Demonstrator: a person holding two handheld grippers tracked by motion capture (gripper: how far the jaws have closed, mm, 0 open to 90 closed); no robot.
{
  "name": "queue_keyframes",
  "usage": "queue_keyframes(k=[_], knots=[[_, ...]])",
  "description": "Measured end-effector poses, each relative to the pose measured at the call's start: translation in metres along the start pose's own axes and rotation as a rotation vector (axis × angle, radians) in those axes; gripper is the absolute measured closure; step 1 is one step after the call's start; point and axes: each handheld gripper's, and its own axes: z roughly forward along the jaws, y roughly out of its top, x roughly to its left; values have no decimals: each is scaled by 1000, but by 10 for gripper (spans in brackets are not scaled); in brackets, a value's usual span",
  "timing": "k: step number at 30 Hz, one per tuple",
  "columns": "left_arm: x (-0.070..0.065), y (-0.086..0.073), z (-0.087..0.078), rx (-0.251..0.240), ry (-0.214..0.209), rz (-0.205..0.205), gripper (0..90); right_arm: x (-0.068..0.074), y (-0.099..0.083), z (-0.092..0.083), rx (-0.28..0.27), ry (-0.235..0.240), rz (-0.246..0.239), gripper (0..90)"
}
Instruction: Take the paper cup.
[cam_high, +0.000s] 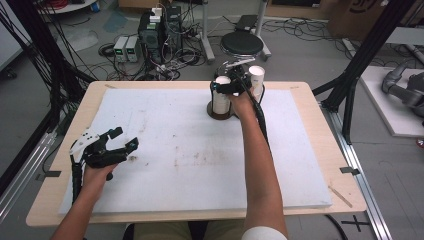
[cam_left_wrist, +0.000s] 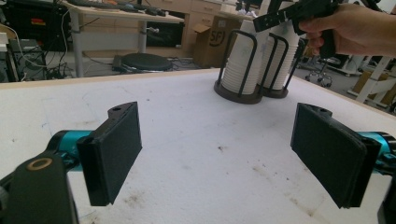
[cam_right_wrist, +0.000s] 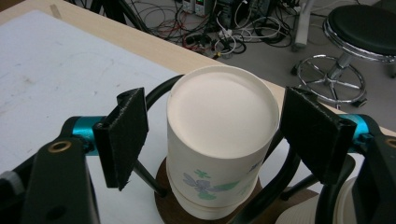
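Right gripper over a stack of paper cups at the far edge of the table.

The right gripper (cam_right_wrist: 212, 140) stood with its jaws apart on both sides of the top paper cup (cam_right_wrist: 219, 140), the pads not touching it; the stack sat in a black wire cup holder (cam_high: 220, 112). The left gripper (cam_high: 120, 142) rested with jaws wide apart over the white foam mat (cam_high: 200, 160), holding nothing.

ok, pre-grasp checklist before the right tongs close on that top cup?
1. Right tongs straddle the top paper cup: ok.
2. Pads touching the cup: not ok, gaps on both sides.
3. Cup stack seated in the black wire cup holder: ok.
4. Left tongs open, apart from the holder: ok.
5. Top cup loose from the one beneath: cannot tell.
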Motion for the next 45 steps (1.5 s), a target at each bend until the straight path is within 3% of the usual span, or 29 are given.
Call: queue_keyframes(k=[10,25,37,45], knots=[[0,0,0,1,-1,-1,162,-2,-1,1,-11,2,13,356],[0,0,0,1,-4,-3,162,-2,3,-8,-29,0,1,374],[-2,0,1,1,-16,-6,162,-6,15,-44,-143,20,-1,382],[-2,0,1,-1,-26,-10,162,-6,23,-64,-183,30,-26,384]])
